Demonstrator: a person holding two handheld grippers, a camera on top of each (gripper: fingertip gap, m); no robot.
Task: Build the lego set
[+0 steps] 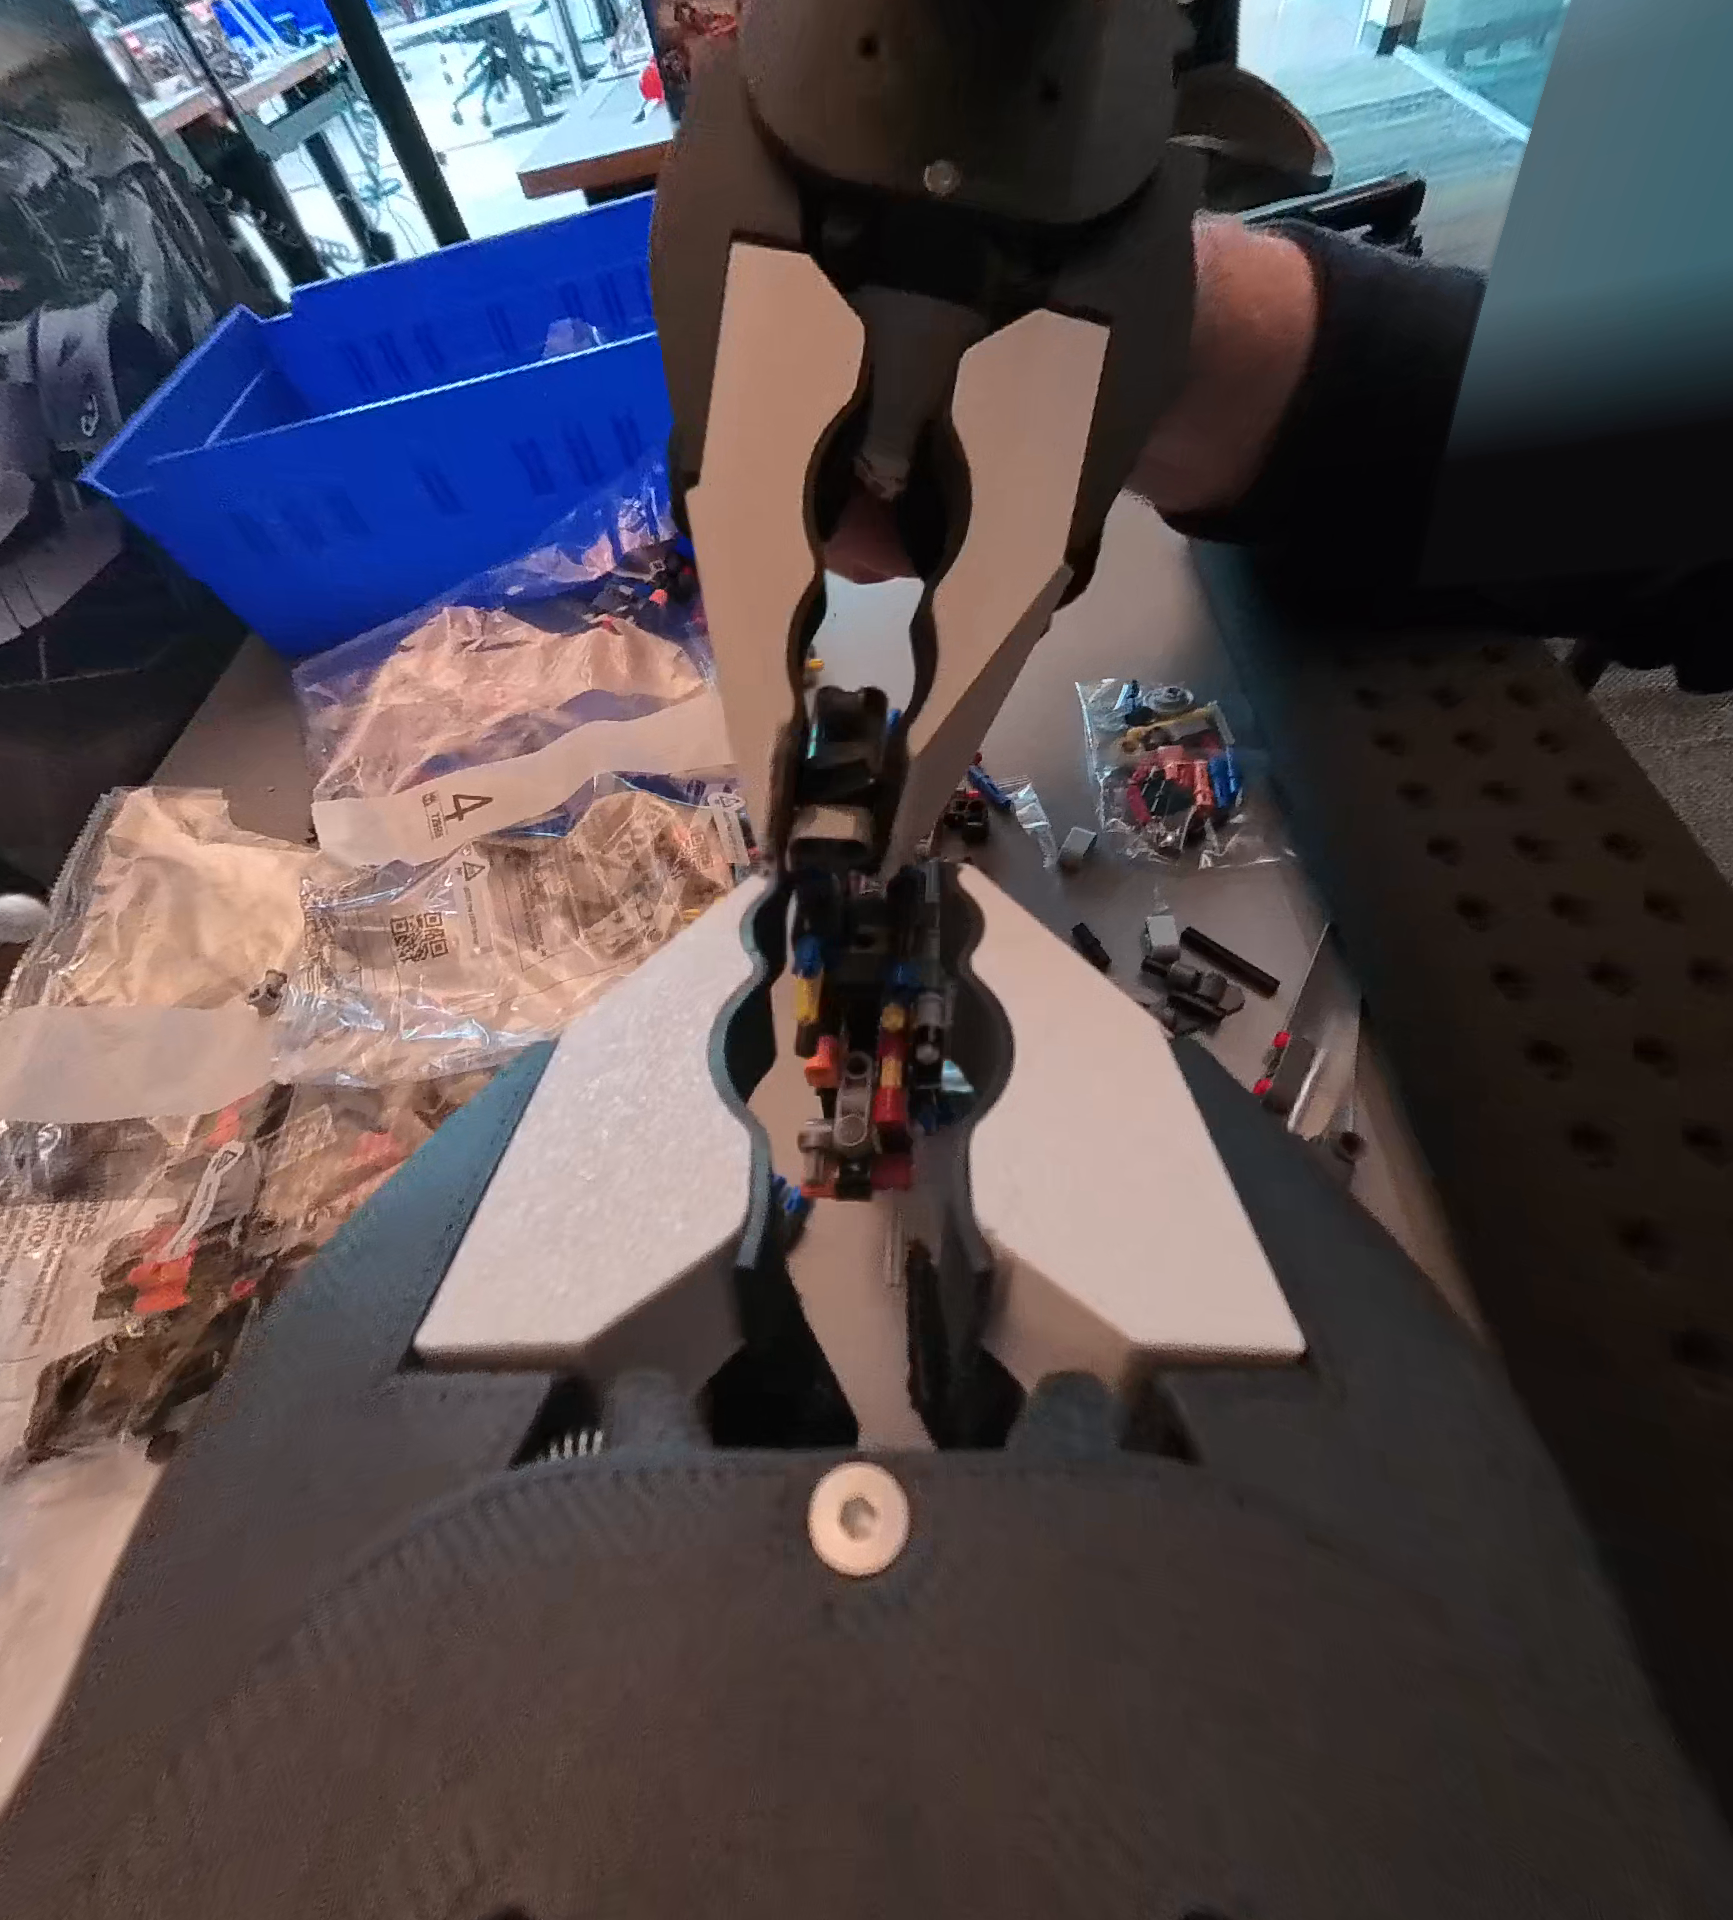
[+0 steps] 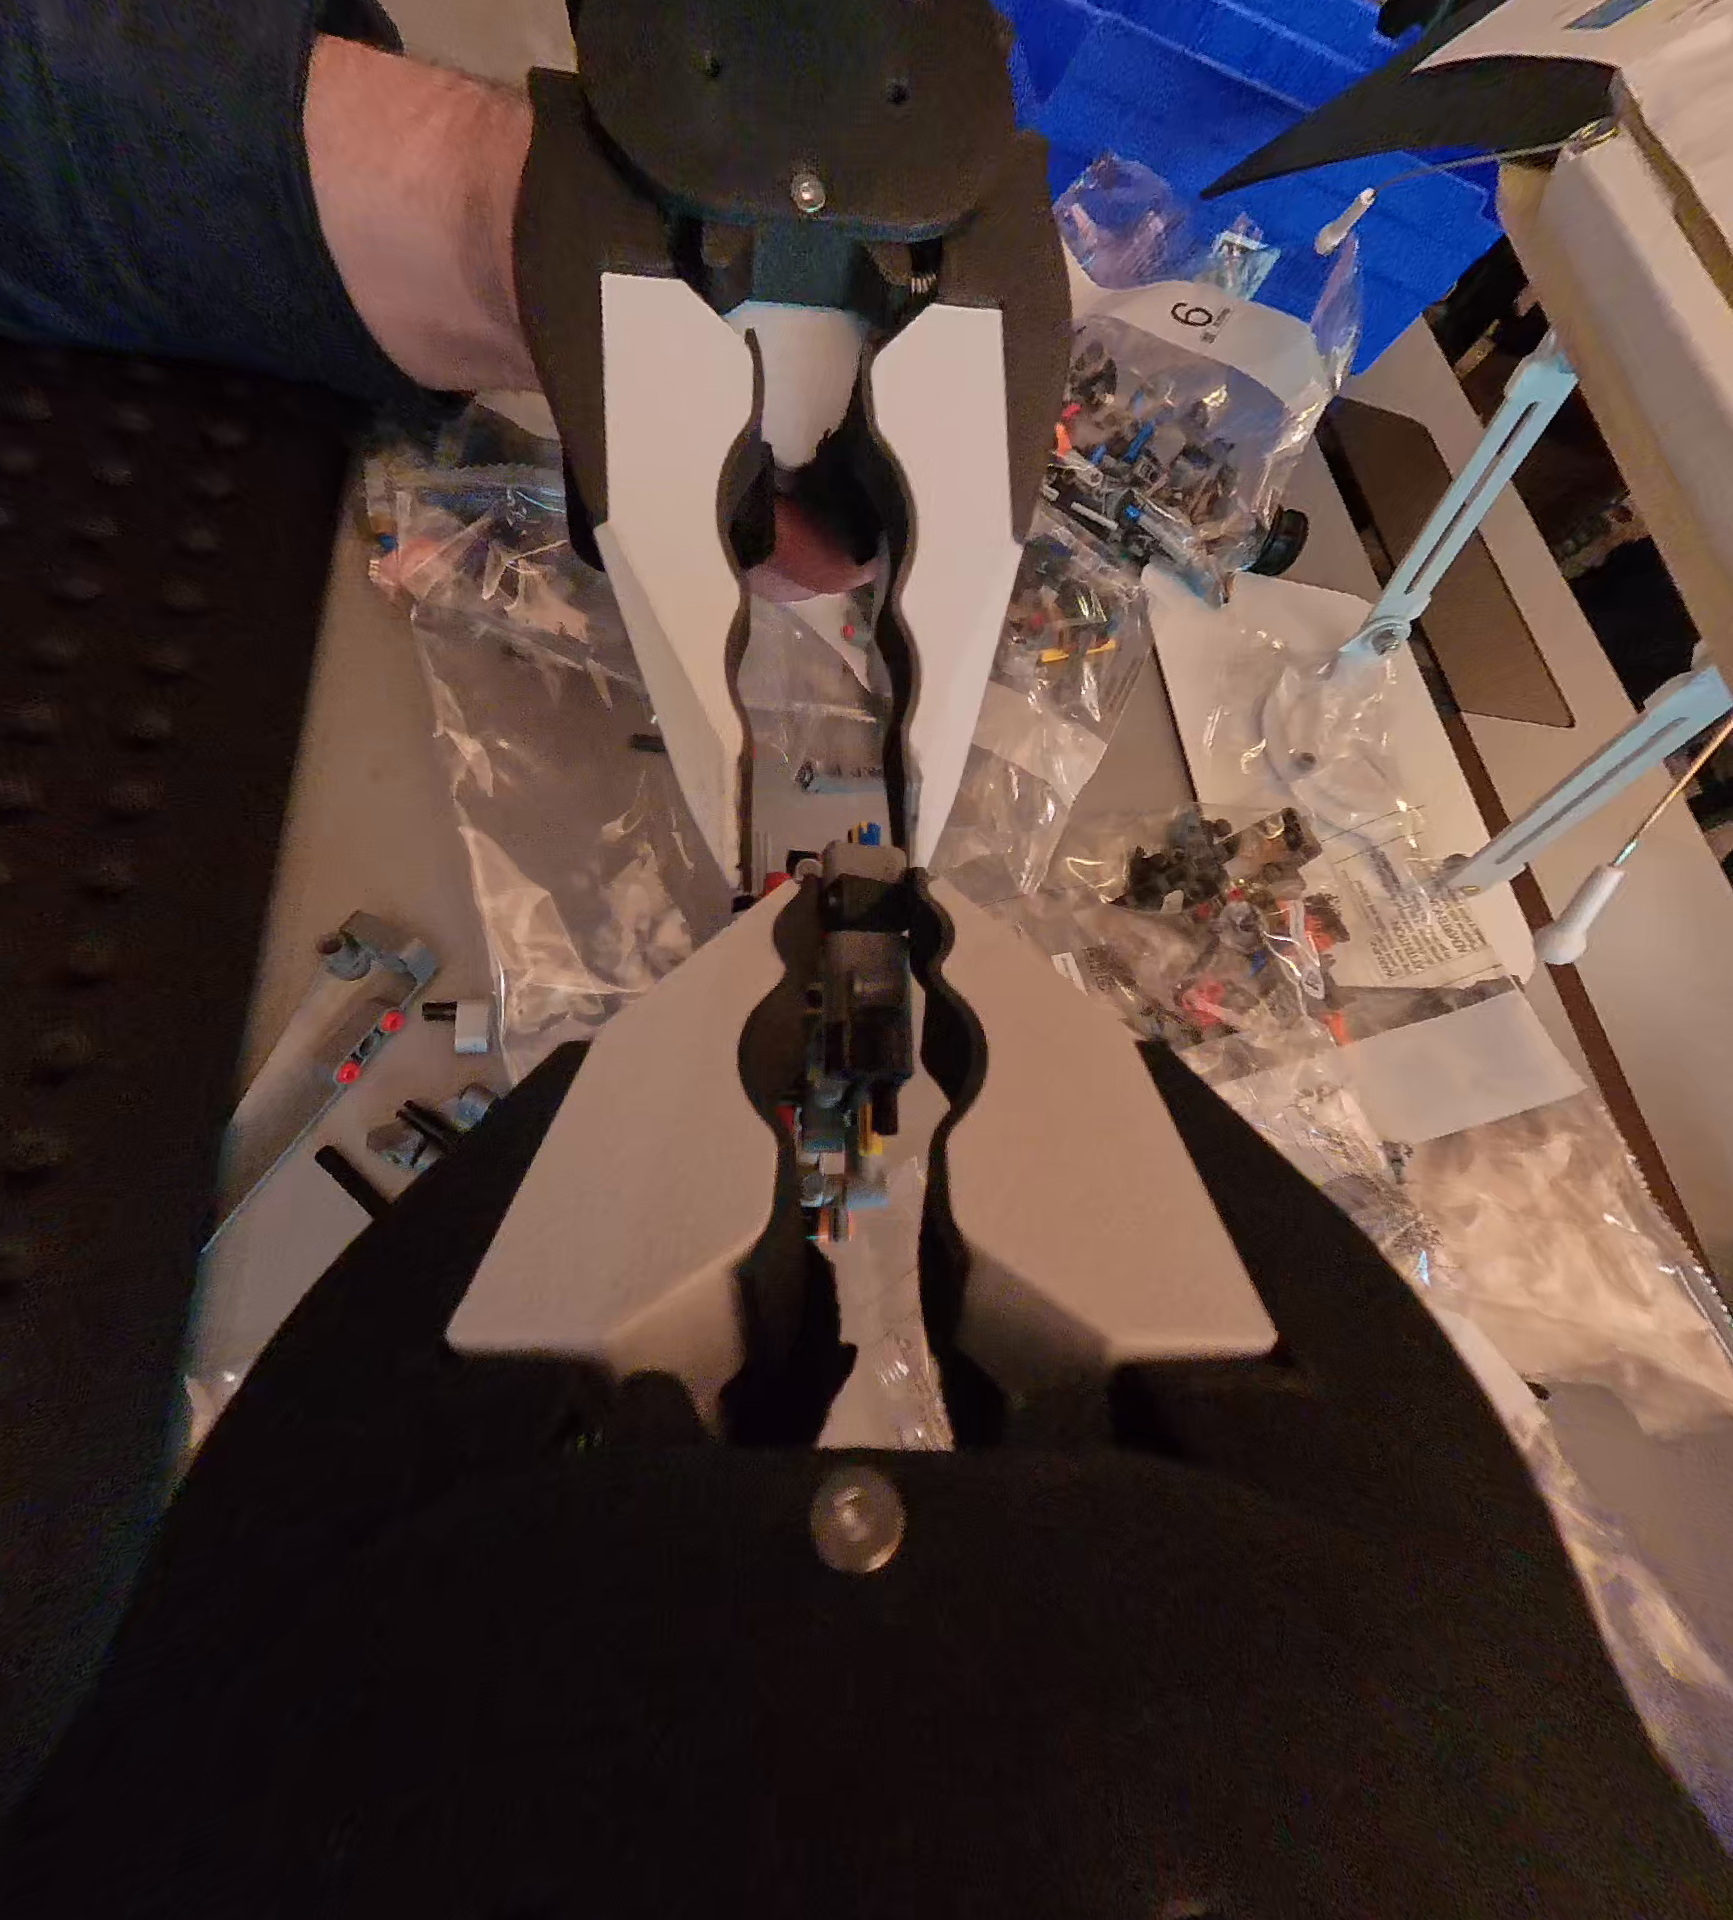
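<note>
Gripping one lego assembly [image 1: 857,1039] from opposite ends, both grippers meet tip to tip above the grey table [image 1: 1257,862]. Left gripper [image 1: 857,904] has its white fingers [image 1: 633,1122] closed on the near end of the build, a dense stack of black, red, blue, yellow and grey technic parts sitting between the wavy inner edges. Right gripper [image 2: 846,894] is likewise clamped on the same build from the other side, its fingers [image 2: 654,1132] pressed against the black and grey block end. Each gripper shows in the other's view, pointing back at the camera, with a hand [image 1: 1246,353] in a dark sleeve behind it. Just past the tips, loose parts lie on the table: grey connectors and black pins [image 1: 1194,961], plus a long grey beam with red pins [image 2: 363,1039]. Small clear bag [image 1: 1174,769] beside them holds red, blue, yellow and black pieces. On the other side, a spread of clear plastic bags [image 1: 249,997]; some look flat, others hold orange and black parts. Numbered bag [image 2: 1174,457] farther off is packed with dark mixed pieces. Blue bins [image 1: 405,416] sit at the far table edge; contents cannot be made out. Dark pegged mat [image 1: 1610,987] borders the table.
</note>
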